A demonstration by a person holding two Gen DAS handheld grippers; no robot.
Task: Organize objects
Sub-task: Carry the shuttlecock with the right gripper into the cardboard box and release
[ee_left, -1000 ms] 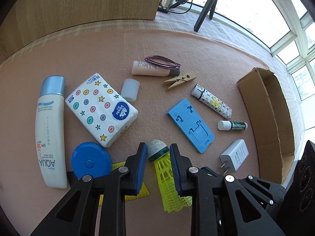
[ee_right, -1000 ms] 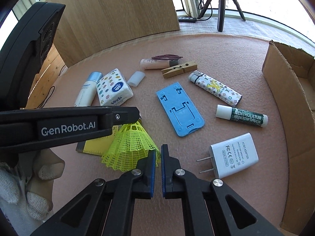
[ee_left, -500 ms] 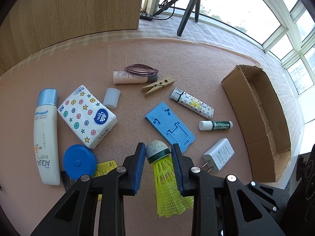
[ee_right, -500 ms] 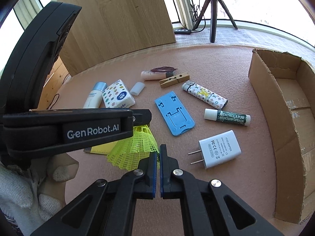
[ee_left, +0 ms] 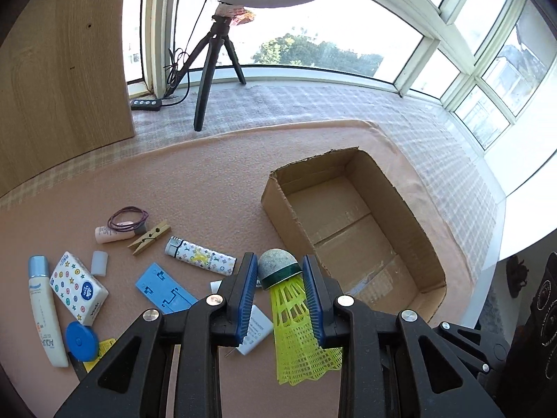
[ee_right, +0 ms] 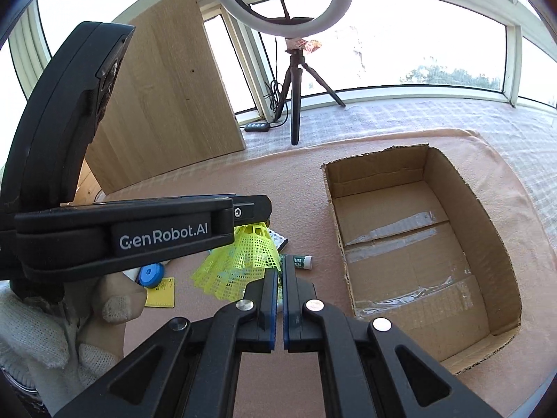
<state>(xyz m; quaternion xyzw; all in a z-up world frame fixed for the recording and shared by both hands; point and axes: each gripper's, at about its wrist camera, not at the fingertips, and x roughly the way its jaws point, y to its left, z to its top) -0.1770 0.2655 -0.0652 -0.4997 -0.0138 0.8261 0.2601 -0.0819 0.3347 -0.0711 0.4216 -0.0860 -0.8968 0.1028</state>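
Through the left wrist camera, our left gripper point(ee_left: 278, 291) is clamped on the cork head of the yellow plastic-mesh shuttlecock point(ee_left: 292, 310), which has risen off the pink felt mat point(ee_left: 209, 181) since a second ago; the open brown cardboard box point(ee_left: 351, 223) now lies just ahead. Through the right wrist camera, our right gripper point(ee_right: 280, 299) has its jaws together, pinching the shuttlecock's skirt edge. We judge the drop into the box comes next.
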